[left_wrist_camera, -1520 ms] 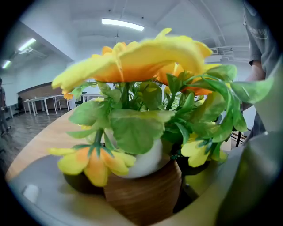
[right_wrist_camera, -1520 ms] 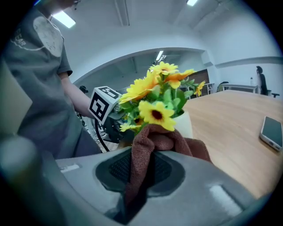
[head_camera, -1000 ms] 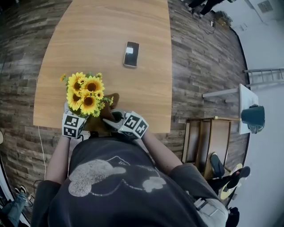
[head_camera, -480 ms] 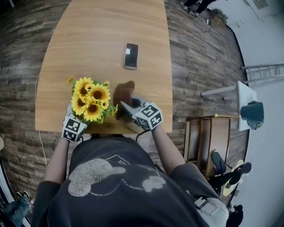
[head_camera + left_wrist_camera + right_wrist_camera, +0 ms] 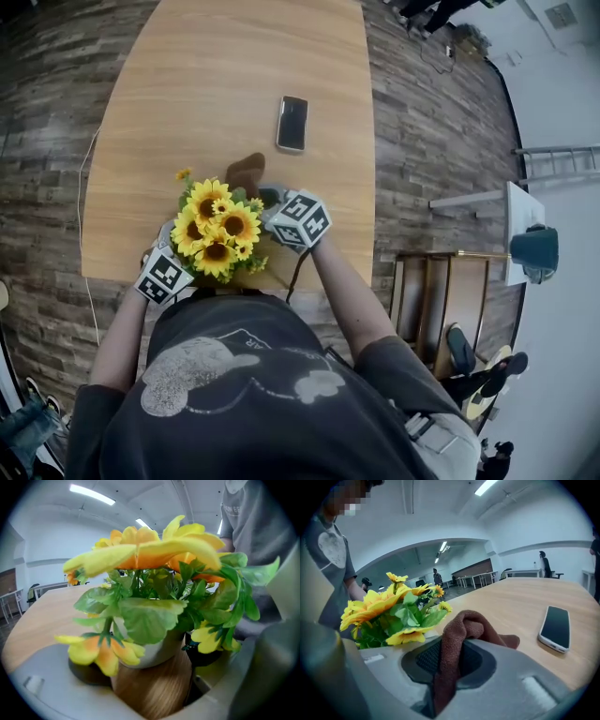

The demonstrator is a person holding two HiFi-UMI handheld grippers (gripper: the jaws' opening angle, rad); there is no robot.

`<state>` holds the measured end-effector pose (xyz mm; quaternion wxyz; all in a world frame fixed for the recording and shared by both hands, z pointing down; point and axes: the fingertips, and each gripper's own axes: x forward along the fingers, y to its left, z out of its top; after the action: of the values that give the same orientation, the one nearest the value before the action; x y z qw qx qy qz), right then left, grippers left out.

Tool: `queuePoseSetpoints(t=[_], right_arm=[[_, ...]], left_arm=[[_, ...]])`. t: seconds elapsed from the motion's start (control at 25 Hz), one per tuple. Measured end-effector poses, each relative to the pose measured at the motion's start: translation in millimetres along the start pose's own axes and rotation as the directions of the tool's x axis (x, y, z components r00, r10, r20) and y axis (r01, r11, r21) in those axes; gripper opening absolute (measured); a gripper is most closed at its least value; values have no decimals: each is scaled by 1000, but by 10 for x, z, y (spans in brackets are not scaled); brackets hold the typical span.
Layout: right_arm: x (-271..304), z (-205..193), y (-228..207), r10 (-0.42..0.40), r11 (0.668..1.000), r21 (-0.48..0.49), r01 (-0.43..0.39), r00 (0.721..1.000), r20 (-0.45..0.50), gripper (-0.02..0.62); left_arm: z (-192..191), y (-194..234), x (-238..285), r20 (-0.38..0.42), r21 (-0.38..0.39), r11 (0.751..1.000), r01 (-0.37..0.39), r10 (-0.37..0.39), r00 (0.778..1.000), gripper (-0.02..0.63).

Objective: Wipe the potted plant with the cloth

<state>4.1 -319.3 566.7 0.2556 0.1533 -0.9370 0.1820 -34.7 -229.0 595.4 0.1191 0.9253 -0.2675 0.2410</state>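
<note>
Gripping the white pot (image 5: 157, 651) from both sides, the left gripper (image 5: 152, 667) has its jaws closed on the potted plant (image 5: 220, 239). A dark pad sits against each flank of the pot, and bare wood shows underneath it. The plant stands near the front edge of the bench (image 5: 216, 84), close to the person's body. Its yellow sunflower heads and green leaves spread wide enough to hide the pot in the head view. In that view only the marker cube of the left gripper shows, at the lower left of the blooms.

The right gripper (image 5: 443, 670) has its jaws clamped on the brown cloth (image 5: 461, 620). A fold of it is pinched between the dark pads and bunches up in a rounded hump above them, with a loose end trailing out toward the bench top. In the head view the cloth pokes out beyond the right gripper, just beside the upper right of the flowers. In the right gripper view the nearest leaves and a yellow bloom are right next to the cloth, but I cannot tell whether they touch.

A phone (image 5: 292, 123) lies flat, screen up, farther out on the bench, well apart from the plant. Dark wood-plank floor (image 5: 422, 141) surrounds the bench.
</note>
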Motion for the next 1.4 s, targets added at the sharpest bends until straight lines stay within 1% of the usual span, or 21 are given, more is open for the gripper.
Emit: queuePoseSetpoints(t=[0.12,0.24,0.36,0.6,0.72,0.8,1.0,1.16,1.4], right_arm=[[148,31,47,35,999,0,-35,999,-19,54],[231,22,89,53,999,10,-53,998,-31,54],[223,-7,93,48,998,32,-47,998,-27,54],[45,-125,144,30,998,54,-29,999,-27,54],[-70,-212,217,24,998,63,-22,999,-26,54],[-123,-269,281,24,997,67,-23,999,-25,54],[-221,-392,430,22,995,94,-22,1000,-8,54],[-256,-445,525,11,993,118,-13,1000,13,54],[-372,-491,541,-21,989,146,15,999,39,54]], left_arm=[[1,-1,-6,-1,5,1000,25,-25,1000,520],[-6,3,-7,-8,9,999,41,-41,999,518],[-13,6,-5,-18,8,999,50,-50,999,518],[0,7,-27,-10,-15,999,48,-48,999,517],[-9,20,-45,-20,-9,999,45,-45,999,517],[-20,63,-67,-27,-9,999,31,-31,999,515],[-31,191,-98,-20,-53,998,-40,39,999,514],[-33,221,-74,-14,-72,995,-72,71,997,515],[57,300,42,-2,-123,982,-141,142,990,515]])
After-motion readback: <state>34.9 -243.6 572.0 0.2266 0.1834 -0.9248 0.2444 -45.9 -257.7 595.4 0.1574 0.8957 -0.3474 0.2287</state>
